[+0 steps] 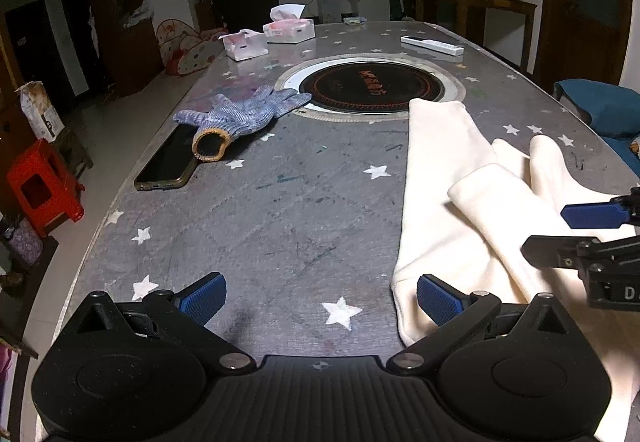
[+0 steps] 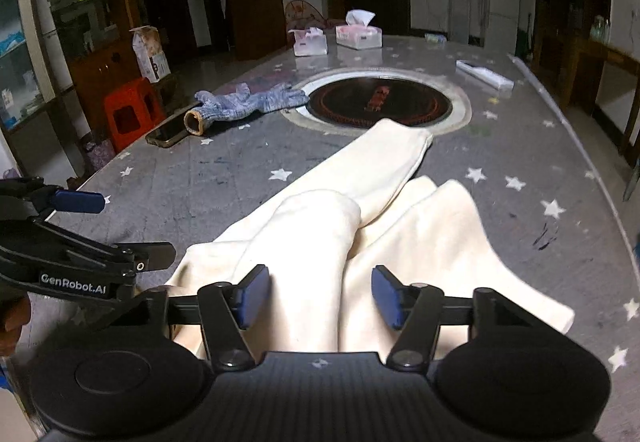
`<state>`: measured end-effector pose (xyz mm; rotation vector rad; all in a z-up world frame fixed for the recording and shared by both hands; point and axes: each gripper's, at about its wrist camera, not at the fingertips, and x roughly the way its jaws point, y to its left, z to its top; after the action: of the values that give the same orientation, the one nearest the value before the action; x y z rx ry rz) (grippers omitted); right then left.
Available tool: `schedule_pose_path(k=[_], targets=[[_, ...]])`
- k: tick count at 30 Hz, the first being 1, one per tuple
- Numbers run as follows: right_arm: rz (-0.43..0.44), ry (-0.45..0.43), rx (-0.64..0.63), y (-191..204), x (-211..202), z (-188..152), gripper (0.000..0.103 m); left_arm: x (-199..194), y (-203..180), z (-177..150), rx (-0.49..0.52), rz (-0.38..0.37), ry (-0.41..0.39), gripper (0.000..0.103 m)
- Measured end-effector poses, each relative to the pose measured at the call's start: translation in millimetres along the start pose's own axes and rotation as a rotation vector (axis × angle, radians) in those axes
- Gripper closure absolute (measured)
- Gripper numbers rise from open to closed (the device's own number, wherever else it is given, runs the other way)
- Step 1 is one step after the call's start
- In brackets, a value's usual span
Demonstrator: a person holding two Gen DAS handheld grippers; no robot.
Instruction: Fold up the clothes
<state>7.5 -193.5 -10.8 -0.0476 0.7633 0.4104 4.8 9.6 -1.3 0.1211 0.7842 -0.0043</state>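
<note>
Left gripper point(image 1: 322, 298): my jaws gape wide, empty, over bare table point(image 1: 260, 210); the right pad overlaps the garment's near edge.
Right gripper point(image 2: 320, 296): my jaws stand apart above the cloth, pinching nothing.
Cream garment point(image 2: 376, 170): partly folded, running toward 12 o'clock, its tip touching the round cooktop point(image 2: 380, 98).
Glove point(image 1: 244, 112): at 11 o'clock, resting on a phone point(image 1: 168, 158).
</note>
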Motion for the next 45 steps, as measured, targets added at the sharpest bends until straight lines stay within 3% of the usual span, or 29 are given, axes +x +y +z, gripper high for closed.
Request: schedule_pose_path(k=[3, 8, 9, 17, 27, 36, 45], targets=[[0.011, 0.014, 0.017, 0, 5, 0, 0.064, 0, -1, 1, 0.002, -0.001, -0.002, 0.0], [0.022, 0.009, 0.027, -1, 1, -1, 0.097, 1, -1, 3, 0.001, 0.002, 0.002, 0.0], [0.022, 0.003, 0.027, -2, -1, -1, 0.098, 1, -1, 3, 0.002, 0.003, 0.003, 0.0], [-0.017, -0.066, 0.006, -9, -38, -7, 0.098, 2, -4, 5, 0.004, 0.002, 0.002, 0.0], [-0.152, -0.108, 0.009, -36, -100, -35, 0.098, 0, -14, 9, 0.025, -0.019, -0.007, 0.0], [-0.313, -0.074, 0.072, -72, -149, -78, 0.098, -4, -20, 18, 0.043, -0.033, -0.042, 0.0], [-0.417, 0.01, 0.153, -97, -163, -114, 0.098, 8, -31, 27, 0.101, -0.043, -0.06, 0.0]])
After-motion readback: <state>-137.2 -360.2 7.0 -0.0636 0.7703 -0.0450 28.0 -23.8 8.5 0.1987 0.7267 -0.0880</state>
